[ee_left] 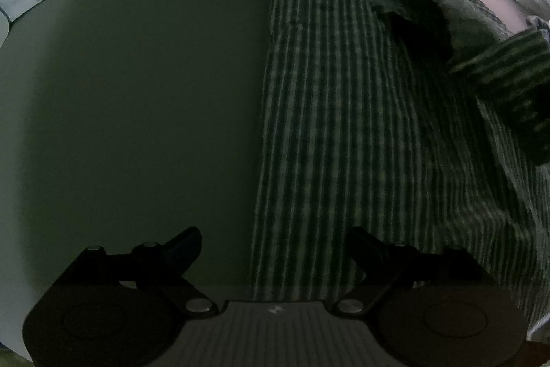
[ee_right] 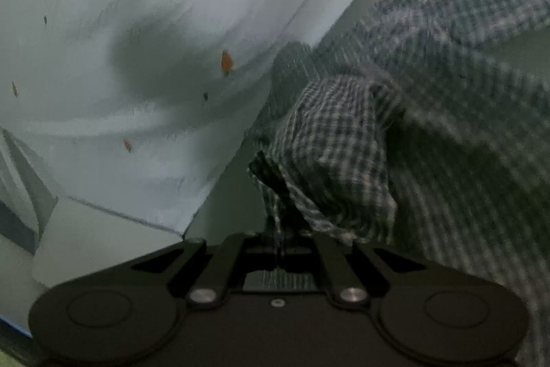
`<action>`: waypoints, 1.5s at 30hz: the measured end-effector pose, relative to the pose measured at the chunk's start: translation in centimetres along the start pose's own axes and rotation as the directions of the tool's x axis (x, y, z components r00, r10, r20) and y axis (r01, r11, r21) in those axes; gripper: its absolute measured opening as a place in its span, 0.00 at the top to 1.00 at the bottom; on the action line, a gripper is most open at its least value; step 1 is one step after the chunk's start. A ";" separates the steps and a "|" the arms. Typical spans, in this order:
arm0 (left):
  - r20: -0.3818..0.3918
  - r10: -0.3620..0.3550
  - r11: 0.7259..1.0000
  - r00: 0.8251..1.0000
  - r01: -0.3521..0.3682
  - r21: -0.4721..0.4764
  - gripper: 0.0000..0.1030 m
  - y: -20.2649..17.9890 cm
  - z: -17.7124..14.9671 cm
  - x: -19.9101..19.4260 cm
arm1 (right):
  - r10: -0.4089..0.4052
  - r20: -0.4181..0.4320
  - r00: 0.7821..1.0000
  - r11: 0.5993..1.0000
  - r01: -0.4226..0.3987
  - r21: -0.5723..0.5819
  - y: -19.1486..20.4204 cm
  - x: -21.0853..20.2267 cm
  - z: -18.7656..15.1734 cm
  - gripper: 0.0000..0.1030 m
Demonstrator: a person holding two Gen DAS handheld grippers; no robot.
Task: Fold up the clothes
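Dim light falls across a smooth, matte table [ee_left: 130, 98] whose curved far edge meets a pale, streaked floor [ee_right: 137, 23] dotted with small orange flecks [ee_right: 226, 61]. On the table lies the green-and-white checked shirt [ee_left: 361, 126], a thin woven fabric spread mostly flat, its straight long edge running from the near side of the table toward the far rim, where the cloth bunches into soft crumpled folds. From the left wrist camera, the left gripper [ee_left: 275, 243] hovers low at the shirt's near end with its black fingers spread wide apart and nothing between them; the left finger [ee_left: 185, 243] sits over bare table beside the shirt's edge, while the right finger [ee_left: 367, 246] sits over the striped cloth. Whether either finger touches the surface cannot be told. From the right wrist camera, the right gripper [ee_right: 280, 241] has its black fingers drawn together, pinching a narrow bunch of the shirt's fabric; a lifted fold [ee_right: 337, 160] of checked cloth rises rumpled just beyond the fingertips, and the rest of the shirt trails away blurred across the table behind it. Round black hubs and silver pivot bolts show on both tools.
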State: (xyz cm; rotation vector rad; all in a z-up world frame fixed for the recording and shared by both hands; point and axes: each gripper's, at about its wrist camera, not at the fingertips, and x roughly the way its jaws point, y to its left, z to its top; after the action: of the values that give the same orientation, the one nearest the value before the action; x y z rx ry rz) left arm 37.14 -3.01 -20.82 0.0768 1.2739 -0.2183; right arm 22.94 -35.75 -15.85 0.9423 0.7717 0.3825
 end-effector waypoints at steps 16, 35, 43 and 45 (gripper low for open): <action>-0.009 -0.018 0.998 1.000 0.018 0.065 0.10 0.2 -3.0 -0.7 | -0.005 -0.135 0.991 0.991 -0.013 -0.134 2.4 -0.3 -6.3 0.98; -0.031 -0.010 0.997 0.999 0.013 0.082 0.10 0.6 -5.4 -0.6 | -0.044 -0.250 0.967 0.980 -0.008 -0.201 2.5 0.5 -10.1 0.98; -0.037 -0.018 0.998 0.999 0.020 0.063 0.10 0.8 -5.7 -0.5 | -0.035 -0.247 0.968 0.986 -0.007 -0.167 2.4 -0.4 -10.4 0.80; -0.034 -0.020 0.998 0.999 0.022 0.057 0.10 0.9 -5.7 -0.5 | 0.004 -0.210 0.978 0.987 -0.038 -0.157 2.6 -1.2 -10.1 0.79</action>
State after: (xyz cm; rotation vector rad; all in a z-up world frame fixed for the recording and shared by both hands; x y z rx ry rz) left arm 31.83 -1.09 -22.03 0.1169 1.3024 -0.2723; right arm 14.71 -29.19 -16.70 0.7667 0.9085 0.5609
